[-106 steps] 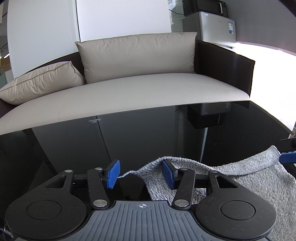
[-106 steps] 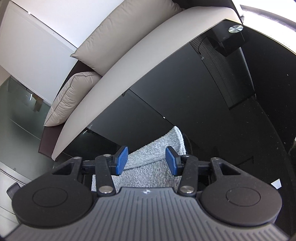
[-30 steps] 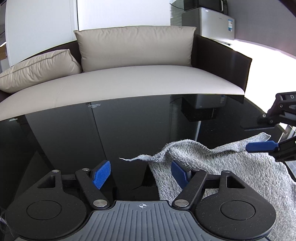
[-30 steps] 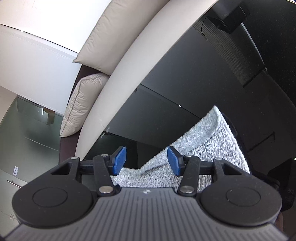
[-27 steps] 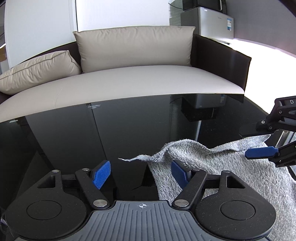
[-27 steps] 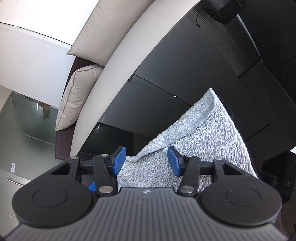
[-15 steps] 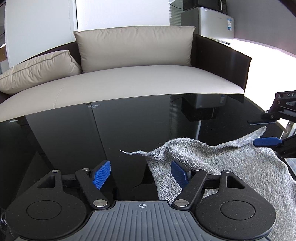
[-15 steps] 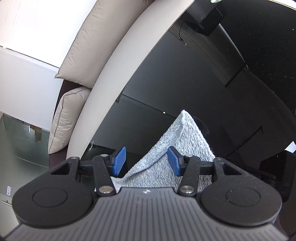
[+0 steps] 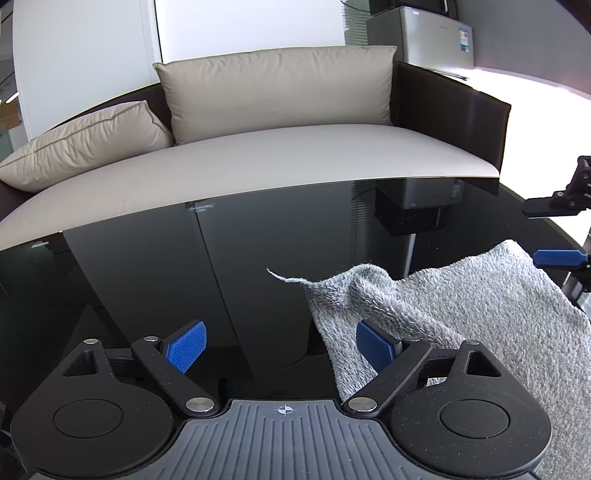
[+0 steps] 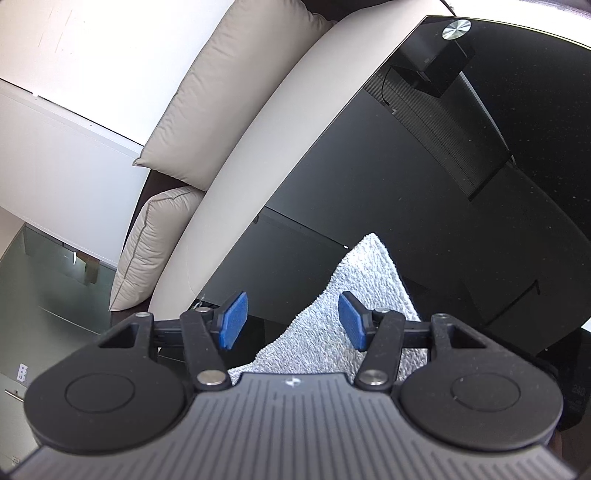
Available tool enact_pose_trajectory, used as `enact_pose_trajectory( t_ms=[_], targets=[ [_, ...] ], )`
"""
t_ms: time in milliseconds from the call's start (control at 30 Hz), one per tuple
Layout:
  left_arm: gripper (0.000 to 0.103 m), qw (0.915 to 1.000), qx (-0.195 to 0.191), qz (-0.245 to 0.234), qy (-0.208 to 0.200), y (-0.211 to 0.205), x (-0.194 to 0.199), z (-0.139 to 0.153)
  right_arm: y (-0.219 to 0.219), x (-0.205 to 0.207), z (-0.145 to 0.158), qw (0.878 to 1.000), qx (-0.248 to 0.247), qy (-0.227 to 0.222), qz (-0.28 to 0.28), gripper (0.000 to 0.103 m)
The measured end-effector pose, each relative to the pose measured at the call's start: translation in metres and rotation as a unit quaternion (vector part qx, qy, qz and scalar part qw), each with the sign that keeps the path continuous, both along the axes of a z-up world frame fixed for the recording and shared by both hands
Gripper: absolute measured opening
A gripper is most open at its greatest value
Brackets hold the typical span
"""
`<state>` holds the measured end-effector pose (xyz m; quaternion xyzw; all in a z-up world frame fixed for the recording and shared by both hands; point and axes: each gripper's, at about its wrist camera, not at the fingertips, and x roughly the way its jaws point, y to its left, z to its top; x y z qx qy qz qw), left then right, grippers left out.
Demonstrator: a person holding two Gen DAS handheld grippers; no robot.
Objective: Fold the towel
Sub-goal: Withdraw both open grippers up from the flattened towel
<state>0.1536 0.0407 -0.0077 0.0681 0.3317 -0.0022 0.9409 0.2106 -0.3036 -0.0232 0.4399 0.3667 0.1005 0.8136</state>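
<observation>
A grey terry towel (image 9: 461, 317) lies on the black glass table (image 9: 184, 277), at the right of the left wrist view. One thin corner sticks out to the left and a low ridge runs behind it. My left gripper (image 9: 280, 350) is open and its jaws are opening. The towel's left edge lies beneath, beside the right pad, and nothing presses on it. My right gripper (image 9: 554, 232) shows at the right edge, just past the towel's far corner. In the right wrist view the towel (image 10: 354, 288) lies under my right gripper (image 10: 293, 321). Its jaws are opening and grip nothing.
A beige sofa (image 9: 277, 162) with two cushions runs along the table's far edge. A silver fridge (image 9: 421, 37) stands behind it at the right. A black box (image 10: 432, 70) shows in the glass near a round metal disc (image 10: 456, 29).
The left jaws have spread wider. The towel's raised far edge has sunk onto the glass. The right gripper has swung a little and its jaws have widened off the towel.
</observation>
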Motion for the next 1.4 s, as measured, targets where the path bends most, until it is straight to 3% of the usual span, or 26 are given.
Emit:
enact_pose_trajectory(
  t_ms=[300, 667, 833, 1067, 1300, 1400],
  targets=[
    [0.087, 0.9998, 0.011, 0.016, 0.010, 0.000, 0.015, -0.007, 0.009, -0.002, -0.012, 0.999, -0.019, 0.000, 0.036, 0.060],
    [0.088, 0.9994, -0.002, 0.030, 0.017, 0.010, 0.020, -0.008, 0.000, -0.011, -0.004, 0.995, -0.097, -0.004, -0.005, 0.059],
    [0.088, 0.9996, 0.004, 0.028, 0.008, 0.008, 0.017, -0.004, -0.007, -0.014, -0.008, 0.997, -0.072, -0.009, -0.005, 0.060],
    [0.089, 0.9998, -0.004, 0.020, 0.001, 0.003, 0.005, 0.007, -0.017, -0.026, -0.002, 0.996, -0.085, -0.017, 0.002, 0.063],
    [0.100, 0.9997, 0.017, 0.010, -0.014, -0.012, -0.027, 0.015, -0.021, -0.052, 0.006, 0.992, -0.118, -0.025, 0.020, 0.071],
    [0.102, 0.9998, 0.006, 0.011, -0.016, -0.013, -0.041, 0.018, -0.021, -0.064, 0.009, 0.990, -0.135, -0.030, 0.029, 0.073]
  ],
)
